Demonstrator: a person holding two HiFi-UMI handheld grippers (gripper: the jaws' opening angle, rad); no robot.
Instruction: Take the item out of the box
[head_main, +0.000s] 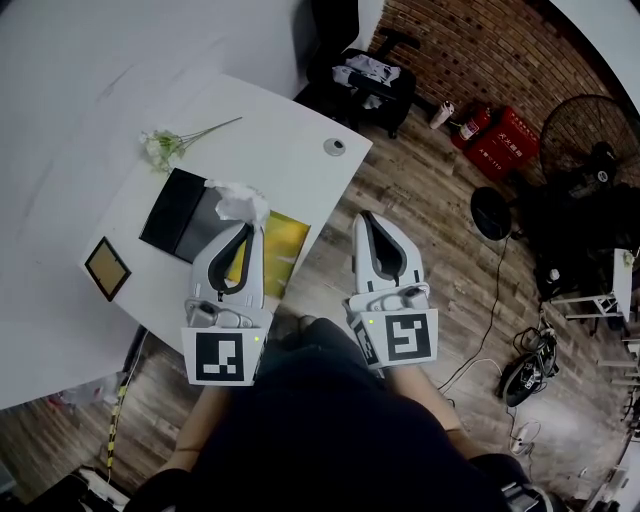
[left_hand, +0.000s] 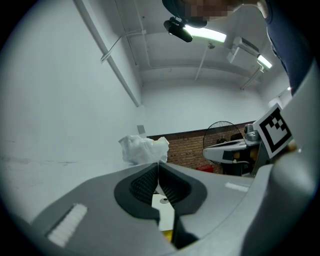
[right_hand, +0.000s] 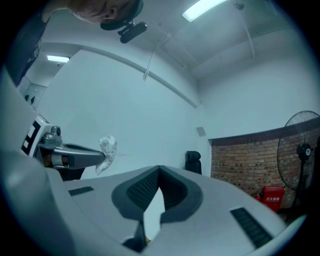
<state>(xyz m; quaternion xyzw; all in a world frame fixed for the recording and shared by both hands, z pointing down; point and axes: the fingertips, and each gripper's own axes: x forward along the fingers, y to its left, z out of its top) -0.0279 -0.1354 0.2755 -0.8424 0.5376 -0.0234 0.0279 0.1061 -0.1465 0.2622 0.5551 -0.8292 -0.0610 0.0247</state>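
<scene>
My left gripper (head_main: 245, 226) is raised over the white table (head_main: 280, 140), shut on a crumpled white paper wad (head_main: 238, 202) that sticks out past its tip. In the left gripper view the wad (left_hand: 144, 149) sits just beyond the closed jaw tips (left_hand: 159, 164). Below it lies an open black box (head_main: 178, 215), with a yellow sheet (head_main: 278, 245) next to it. My right gripper (head_main: 368, 220) hangs past the table edge over the floor, shut and empty. The right gripper view shows its jaws (right_hand: 159, 169) meeting, with the left gripper (right_hand: 75, 156) and the wad (right_hand: 107, 149) off to the left.
A sprig of white flowers (head_main: 165, 146), a small framed square (head_main: 107, 268) and a round cable grommet (head_main: 334, 147) are on the table. A black office chair (head_main: 365, 75), red crates (head_main: 500, 140), a floor fan (head_main: 590, 145) and cables (head_main: 525, 370) stand on the wooden floor.
</scene>
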